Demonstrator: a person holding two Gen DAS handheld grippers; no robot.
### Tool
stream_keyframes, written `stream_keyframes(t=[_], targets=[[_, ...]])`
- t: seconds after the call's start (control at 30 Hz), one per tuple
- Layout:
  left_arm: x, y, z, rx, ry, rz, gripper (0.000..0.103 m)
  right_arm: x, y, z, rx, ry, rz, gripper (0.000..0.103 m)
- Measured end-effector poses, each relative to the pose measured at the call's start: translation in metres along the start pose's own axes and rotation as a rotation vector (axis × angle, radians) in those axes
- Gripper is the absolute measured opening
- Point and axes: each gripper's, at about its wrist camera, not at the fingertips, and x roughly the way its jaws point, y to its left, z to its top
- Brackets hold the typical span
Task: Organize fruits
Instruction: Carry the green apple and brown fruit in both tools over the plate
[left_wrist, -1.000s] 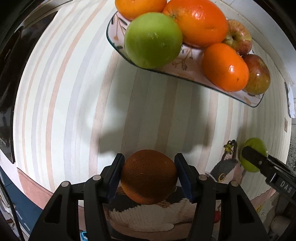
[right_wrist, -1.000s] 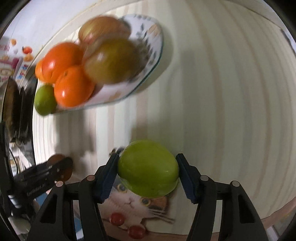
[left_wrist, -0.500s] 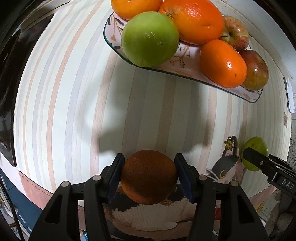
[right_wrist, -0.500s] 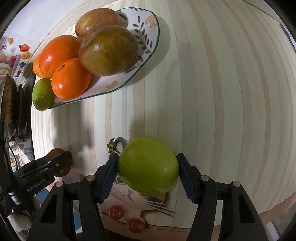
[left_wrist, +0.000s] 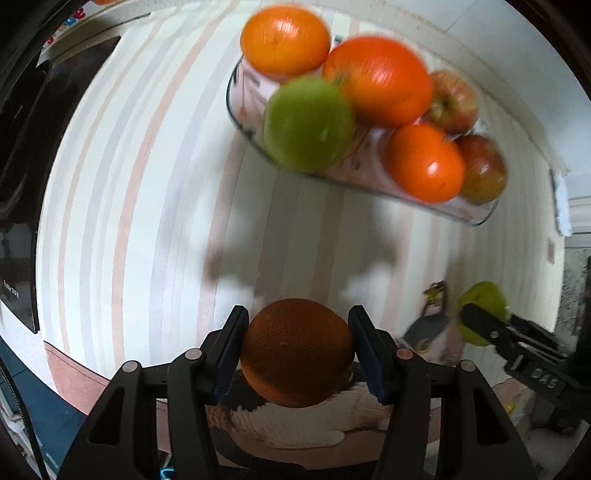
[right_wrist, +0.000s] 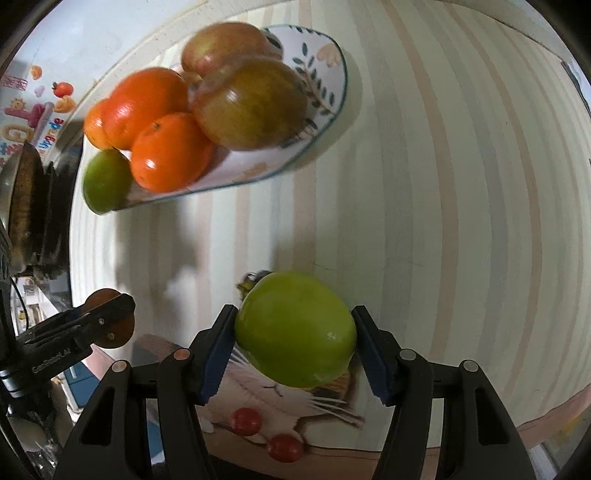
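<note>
Fingers of the left gripper (left_wrist: 297, 352) pinch an orange (left_wrist: 295, 352) while the right gripper (right_wrist: 295, 343) clamps a green apple (right_wrist: 295, 328). Both hang above the striped tabletop (right_wrist: 424, 184), apparently bound for the fruit-laden plate (right_wrist: 325, 85)

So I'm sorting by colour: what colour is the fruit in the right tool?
Green; clearest in the right wrist view.

Four oranges (left_wrist: 295, 354), two red apples (left_wrist: 452, 101), two green apples (right_wrist: 295, 328).
</note>
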Motion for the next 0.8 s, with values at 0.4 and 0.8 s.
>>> stream_keyframes(t=[0.4,0.8], targets=[[-0.087,-0.037,0.067,0.056,-0.131,-0.146,0.054,-0.068,0.02,0.042,0.042,-0.144,0.146,0.065],[-0.056,-0.048,0.192,0.137,-0.097,0.025,0.054,-0.064,-0.012,0.144,0.137,-0.191,0.085,0.065]])
